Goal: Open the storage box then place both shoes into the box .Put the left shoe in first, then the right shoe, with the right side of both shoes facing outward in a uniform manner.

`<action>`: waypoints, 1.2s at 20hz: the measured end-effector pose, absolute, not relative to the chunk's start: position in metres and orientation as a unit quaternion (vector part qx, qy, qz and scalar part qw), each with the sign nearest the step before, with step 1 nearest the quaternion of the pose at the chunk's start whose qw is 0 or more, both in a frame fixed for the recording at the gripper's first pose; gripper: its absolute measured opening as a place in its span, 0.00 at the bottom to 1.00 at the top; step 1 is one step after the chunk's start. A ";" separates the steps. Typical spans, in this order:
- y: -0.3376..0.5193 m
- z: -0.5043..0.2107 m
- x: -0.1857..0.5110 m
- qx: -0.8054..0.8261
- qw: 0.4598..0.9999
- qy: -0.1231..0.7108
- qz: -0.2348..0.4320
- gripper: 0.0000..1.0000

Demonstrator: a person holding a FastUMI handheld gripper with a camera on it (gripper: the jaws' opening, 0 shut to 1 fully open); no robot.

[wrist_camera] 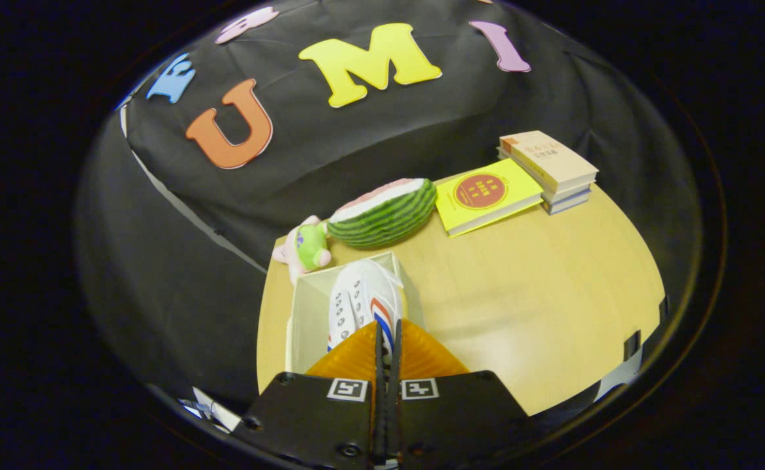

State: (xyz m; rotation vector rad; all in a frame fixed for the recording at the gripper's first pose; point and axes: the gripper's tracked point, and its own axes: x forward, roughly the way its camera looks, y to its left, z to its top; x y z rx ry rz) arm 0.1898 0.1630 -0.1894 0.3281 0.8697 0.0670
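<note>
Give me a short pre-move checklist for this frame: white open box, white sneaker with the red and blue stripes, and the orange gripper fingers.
1. White open-topped storage box is open: ok.
2. White sneaker with red and blue stripes sits inside the box: ok.
3. Which shoe this is, left or right: cannot tell.
4. Second shoe located: cannot tell.
5. Orange ribbed fingers of the gripper pressed together with nothing visible between them, just short of the sneaker: ok.
6. Wooden table beside the box is bare; striped watermelon plush lies beyond it: ok.
</note>
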 end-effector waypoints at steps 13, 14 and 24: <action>0.172 -0.182 0.206 0.074 0.943 0.324 0.008 0.60; 0.164 -0.170 0.203 0.059 0.949 0.309 0.006 0.69; 0.134 -0.051 0.158 -0.044 0.991 0.125 -0.014 1.00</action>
